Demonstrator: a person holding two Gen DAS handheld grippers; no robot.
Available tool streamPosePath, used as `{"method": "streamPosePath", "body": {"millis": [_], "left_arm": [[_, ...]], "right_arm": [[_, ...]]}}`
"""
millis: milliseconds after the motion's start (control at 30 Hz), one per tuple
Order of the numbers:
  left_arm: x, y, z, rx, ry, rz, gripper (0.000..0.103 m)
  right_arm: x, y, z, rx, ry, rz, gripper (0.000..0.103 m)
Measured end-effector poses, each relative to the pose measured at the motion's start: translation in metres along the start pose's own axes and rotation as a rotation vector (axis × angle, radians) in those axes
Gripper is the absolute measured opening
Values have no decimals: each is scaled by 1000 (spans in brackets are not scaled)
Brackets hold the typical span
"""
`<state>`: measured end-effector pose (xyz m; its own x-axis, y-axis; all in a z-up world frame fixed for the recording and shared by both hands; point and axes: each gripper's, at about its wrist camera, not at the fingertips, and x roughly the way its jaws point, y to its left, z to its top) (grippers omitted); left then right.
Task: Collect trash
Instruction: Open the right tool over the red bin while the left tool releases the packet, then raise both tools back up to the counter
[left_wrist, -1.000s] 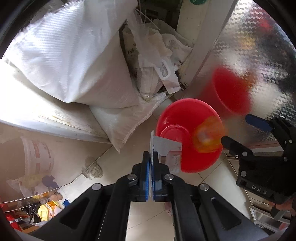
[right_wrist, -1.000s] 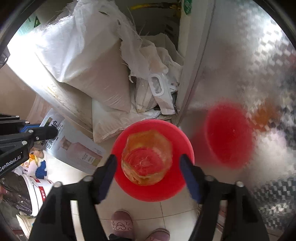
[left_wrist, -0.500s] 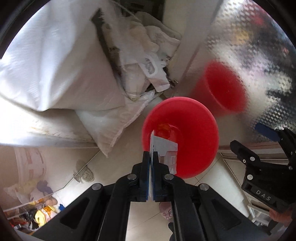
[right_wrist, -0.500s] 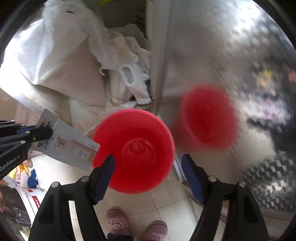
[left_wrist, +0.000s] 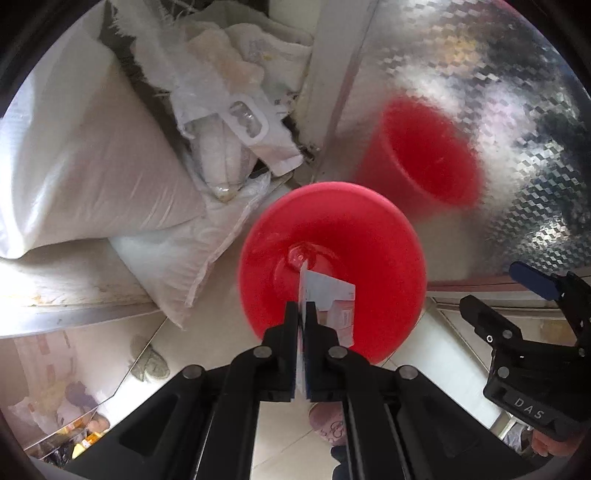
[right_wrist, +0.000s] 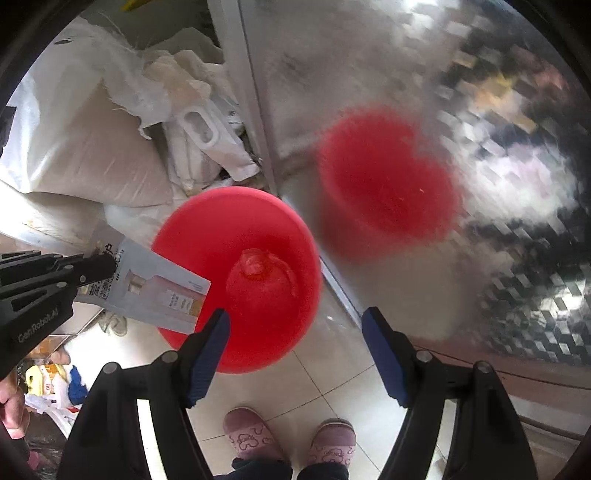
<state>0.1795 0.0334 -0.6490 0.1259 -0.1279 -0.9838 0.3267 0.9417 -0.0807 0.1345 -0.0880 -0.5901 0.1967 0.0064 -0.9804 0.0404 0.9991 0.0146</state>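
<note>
Two hand-held grippers over the red bin (left_wrist: 332, 266): left hand-held gripper (left_wrist: 302, 325) clamped on a flat carton (right_wrist: 155, 291) right above it, right hand-held gripper (right_wrist: 295, 332) wide open, empty. Drop-off step I reckon; next just needs letting go over the middle.

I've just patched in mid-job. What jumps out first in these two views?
The bright red bin on the tiled floor dominates, with a crumpled clear wrapper at its bottom and its blurred red reflection in the patterned metal panel beside it. The left gripper is shut on a flat cardboard package held over the bin's rim, while the right gripper hangs open and empty above the bin.
</note>
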Motion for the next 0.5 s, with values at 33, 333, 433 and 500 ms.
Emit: {"method": "streamPosePath", "body": {"millis": [33,333,433,500], "left_arm": [[1,-2,-1,10,-2,-2,9],[-15,-1,-3,1,-34,6,76],[-32,1,-4,-7,-22,1,78],[-50,0,-7,-8,-29,11,82]], "right_arm": [[-1,-1,-1,1,-4,-2,72],[-9,-8,-3,2,-20,12,71],[-21,-5,-3,-9,-28,25,71],[-32,-3,-3,-19,-31,34,71]]}}
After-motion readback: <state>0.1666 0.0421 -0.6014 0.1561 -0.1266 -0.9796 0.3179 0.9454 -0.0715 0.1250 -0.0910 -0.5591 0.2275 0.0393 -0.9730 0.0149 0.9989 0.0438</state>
